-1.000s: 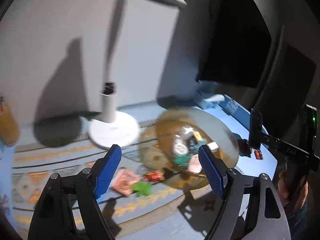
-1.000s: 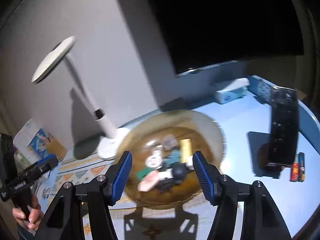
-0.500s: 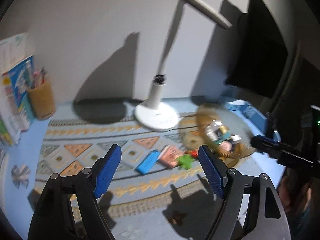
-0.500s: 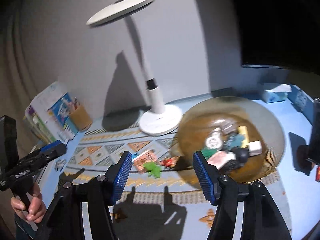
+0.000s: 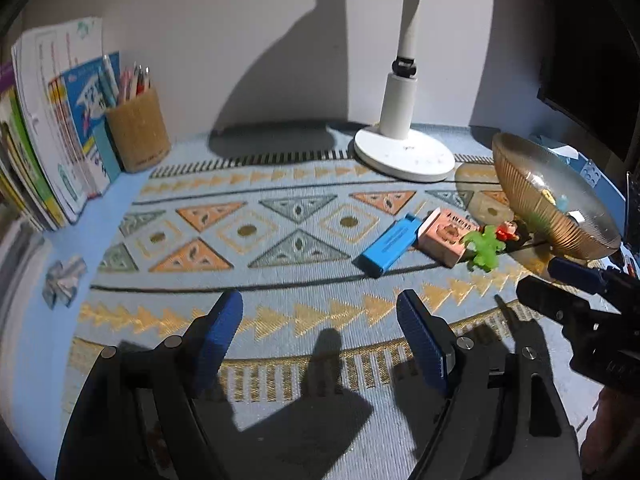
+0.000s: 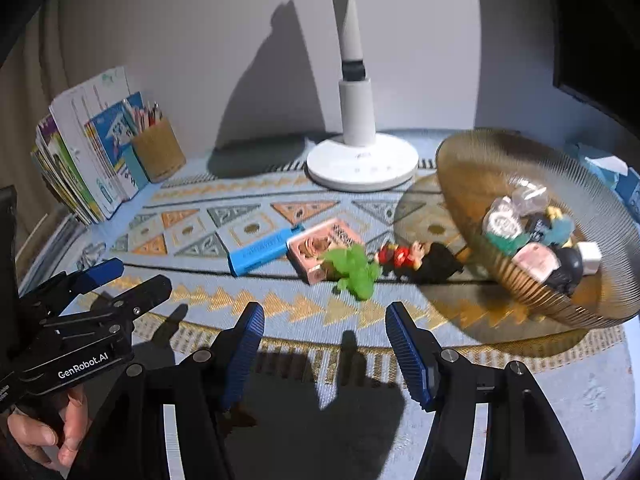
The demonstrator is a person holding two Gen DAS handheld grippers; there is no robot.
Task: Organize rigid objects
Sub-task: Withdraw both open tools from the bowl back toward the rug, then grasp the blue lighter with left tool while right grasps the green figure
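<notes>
On the patterned mat lie a blue flat box (image 5: 390, 245) (image 6: 262, 251), a pink box (image 5: 445, 237) (image 6: 320, 249), a green toy (image 5: 485, 246) (image 6: 354, 271) and a small red-and-black figure (image 6: 416, 261) (image 5: 507, 233). An amber ribbed glass bowl (image 6: 472, 168) (image 5: 516, 178) at the right holds several small toys. My left gripper (image 5: 320, 340) is open and empty, hovering over the mat's near part. My right gripper (image 6: 324, 344) is open and empty, just in front of the green toy.
A white desk lamp (image 5: 404, 152) (image 6: 362, 160) stands at the back. A cork pen holder (image 5: 138, 136) (image 6: 158, 154) and upright books (image 5: 48, 128) (image 6: 86, 156) stand at the left. A dark monitor (image 5: 592, 60) is at the right.
Both views have swung left and down from the bowl and monitor toward the mat. The blue box and books have come into view. Both grippers have stayed open.
</notes>
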